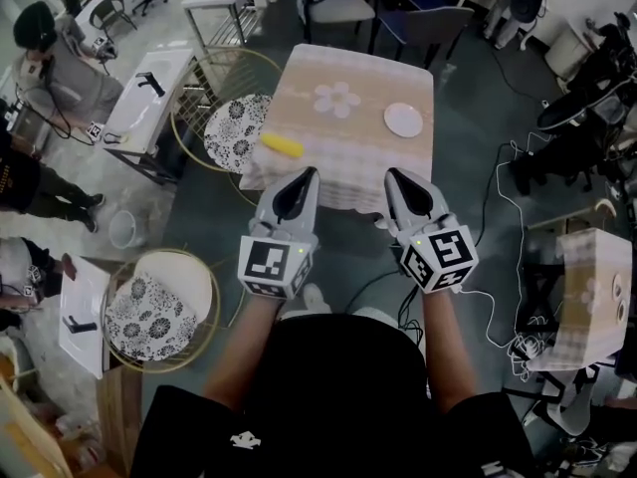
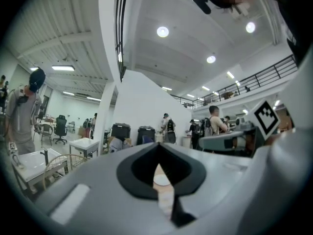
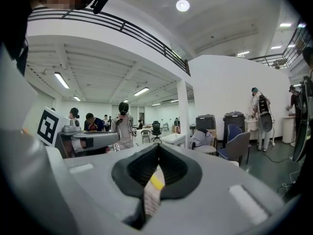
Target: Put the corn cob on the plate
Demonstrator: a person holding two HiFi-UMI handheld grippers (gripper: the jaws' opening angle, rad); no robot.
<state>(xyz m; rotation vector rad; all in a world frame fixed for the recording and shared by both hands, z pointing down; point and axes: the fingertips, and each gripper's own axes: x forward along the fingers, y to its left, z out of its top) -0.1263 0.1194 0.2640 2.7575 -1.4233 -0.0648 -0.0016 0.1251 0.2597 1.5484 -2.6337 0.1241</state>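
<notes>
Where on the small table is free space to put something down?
The table is mostly bare: a wide patch lies between the corn cob at its left edge and the plate, plus the near strip below the plate. Nowhere crowded.

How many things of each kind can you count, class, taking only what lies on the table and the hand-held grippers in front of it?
corn cob: 1
plate: 1
hand-held gripper: 2, the left hand-held gripper and the right hand-held gripper
Total: 4
</notes>
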